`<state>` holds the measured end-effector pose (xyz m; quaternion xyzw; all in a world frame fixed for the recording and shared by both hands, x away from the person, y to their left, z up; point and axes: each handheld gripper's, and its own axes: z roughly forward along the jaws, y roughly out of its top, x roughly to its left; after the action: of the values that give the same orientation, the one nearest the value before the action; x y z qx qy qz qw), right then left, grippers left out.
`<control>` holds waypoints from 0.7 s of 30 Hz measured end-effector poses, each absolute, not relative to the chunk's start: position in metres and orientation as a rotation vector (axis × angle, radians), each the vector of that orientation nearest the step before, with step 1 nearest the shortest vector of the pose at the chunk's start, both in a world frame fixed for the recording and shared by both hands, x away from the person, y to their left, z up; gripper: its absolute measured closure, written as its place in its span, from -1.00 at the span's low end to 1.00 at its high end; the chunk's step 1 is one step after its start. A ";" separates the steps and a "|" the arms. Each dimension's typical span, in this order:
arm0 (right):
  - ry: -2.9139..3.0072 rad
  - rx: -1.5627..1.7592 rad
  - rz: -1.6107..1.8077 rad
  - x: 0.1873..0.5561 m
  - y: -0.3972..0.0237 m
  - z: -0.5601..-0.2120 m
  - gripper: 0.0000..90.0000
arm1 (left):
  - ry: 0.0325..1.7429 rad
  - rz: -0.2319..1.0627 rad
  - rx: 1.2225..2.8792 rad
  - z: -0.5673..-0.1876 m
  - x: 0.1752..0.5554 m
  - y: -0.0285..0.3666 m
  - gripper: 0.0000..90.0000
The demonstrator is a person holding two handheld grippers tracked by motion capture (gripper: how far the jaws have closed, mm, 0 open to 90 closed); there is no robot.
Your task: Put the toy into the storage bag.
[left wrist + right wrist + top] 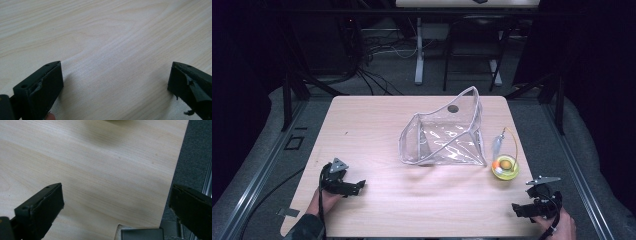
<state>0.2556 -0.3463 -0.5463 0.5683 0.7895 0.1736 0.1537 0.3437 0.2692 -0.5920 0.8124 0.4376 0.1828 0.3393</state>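
Work looks unstarted: your left gripper (343,184) and right gripper (532,208) rest wide open and empty near you; the pouch (443,134) stands mid-table, the toy (505,166) just beside it, both untouched.

The high view looks forward and down over the whole desk (377,200) from its near side. Each tool-mounted camera sits close above the desk, facing its wood grain (112,45); the right one includes the desk's edge (175,170).
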 end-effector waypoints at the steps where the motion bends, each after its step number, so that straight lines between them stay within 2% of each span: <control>1: 2.264 1.632 0.503 0.256 -0.346 -0.547 -1.00 | 1.139 0.476 2.115 -0.592 0.344 0.269 -1.00; 21: 2.299 1.622 0.545 0.263 -0.345 -0.526 -0.95 | 1.153 0.482 2.110 -0.592 0.343 0.269 -1.00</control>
<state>0.2628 -0.3446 -0.5259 0.5605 0.7946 0.1883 0.1376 0.3434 0.2686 -0.5921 0.8097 0.4426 0.1850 0.3380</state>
